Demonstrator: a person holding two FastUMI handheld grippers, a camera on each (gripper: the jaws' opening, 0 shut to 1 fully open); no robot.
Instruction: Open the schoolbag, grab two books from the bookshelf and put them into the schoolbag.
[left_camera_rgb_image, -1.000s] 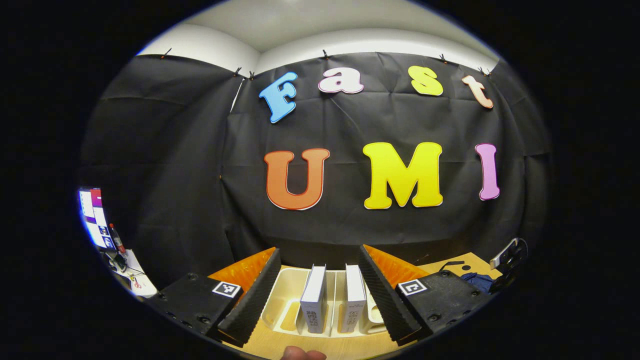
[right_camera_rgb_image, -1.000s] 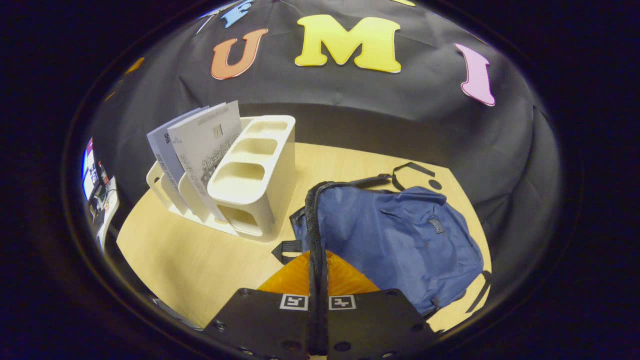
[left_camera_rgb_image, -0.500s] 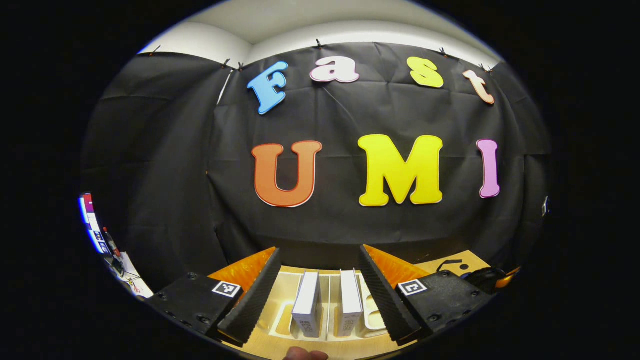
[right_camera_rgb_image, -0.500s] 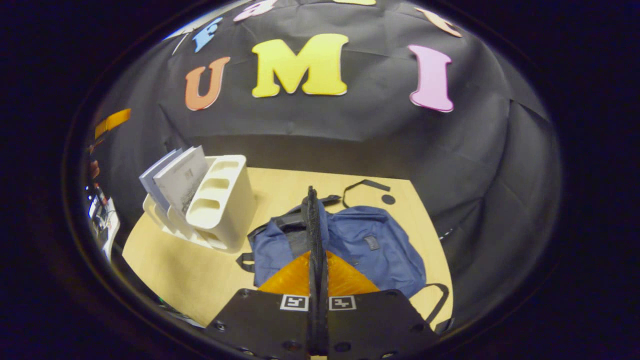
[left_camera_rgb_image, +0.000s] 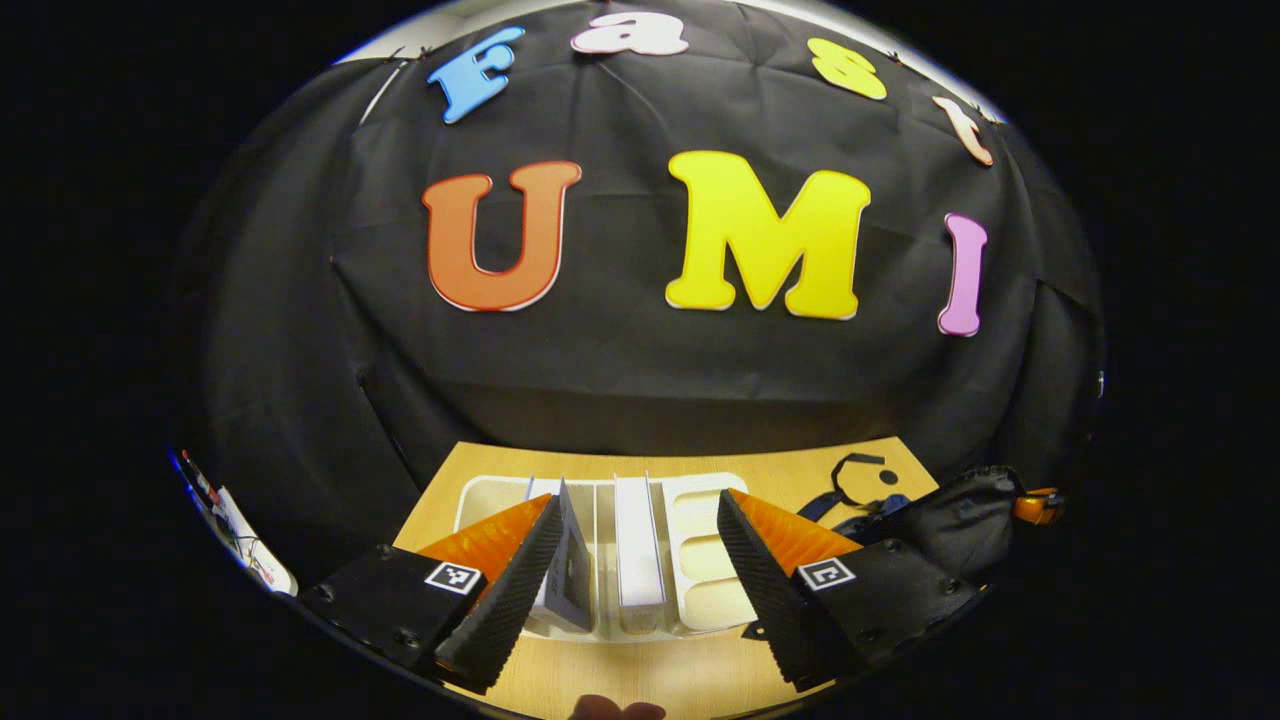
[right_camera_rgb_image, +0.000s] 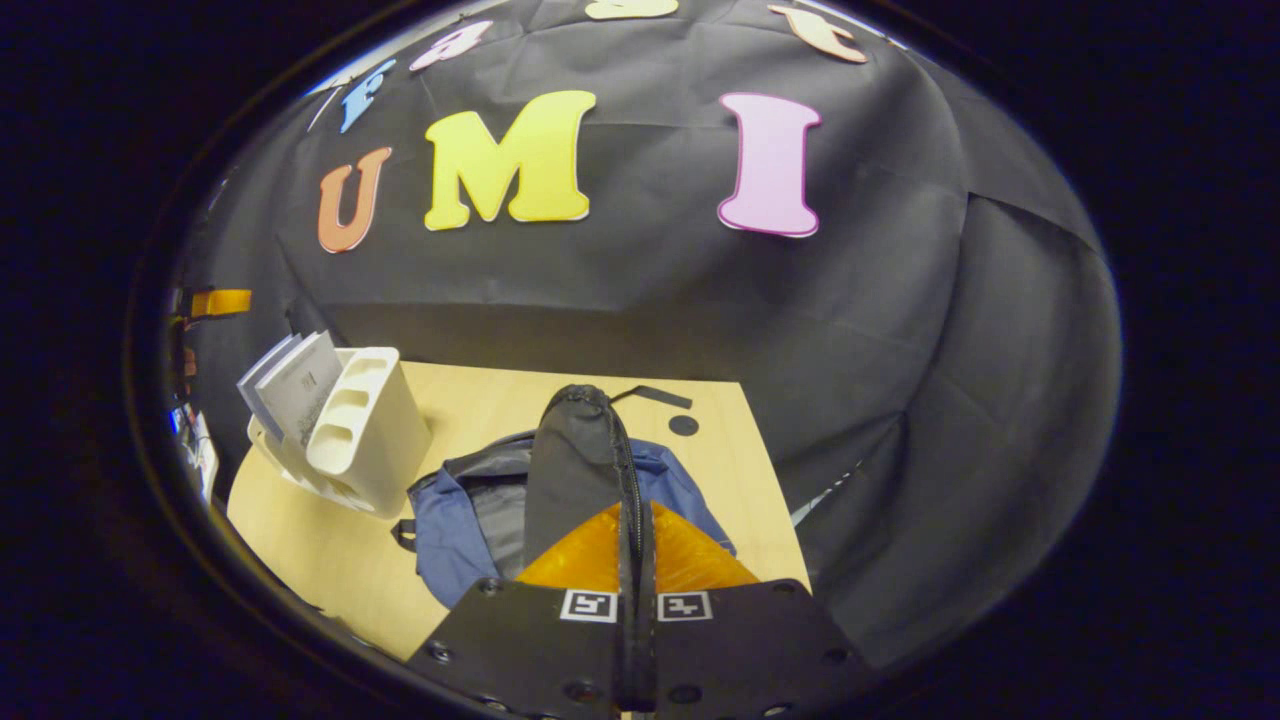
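Observation:
In the right gripper view the blue schoolbag (right_camera_rgb_image: 450, 520) lies on the wooden table (right_camera_rgb_image: 310, 560). My right gripper (right_camera_rgb_image: 636, 515) is shut on the zipped edge of its black flap (right_camera_rgb_image: 570, 460) and holds that flap up, so the grey lining shows. In the left gripper view my left gripper (left_camera_rgb_image: 635, 505) is open above the cream bookshelf (left_camera_rgb_image: 700, 560). Two white books stand between its fingers: one book (left_camera_rgb_image: 572, 570) leans close to the left finger, the other book (left_camera_rgb_image: 640, 555) is upright in the middle. The raised flap (left_camera_rgb_image: 960, 515) shows at the right.
The bookshelf (right_camera_rgb_image: 370, 440) with its books (right_camera_rgb_image: 295, 385) stands left of the bag, near the table's left end. A black strap (right_camera_rgb_image: 650, 395) lies behind the bag. Black cloth walls close the table's back and right. A desk with clutter (left_camera_rgb_image: 235, 530) lies at far left.
My right gripper has risen and pulled back, lifting the flap so the bag gapes open. My left gripper has tipped down over the shelf; the books now sit deeper between its fingers.

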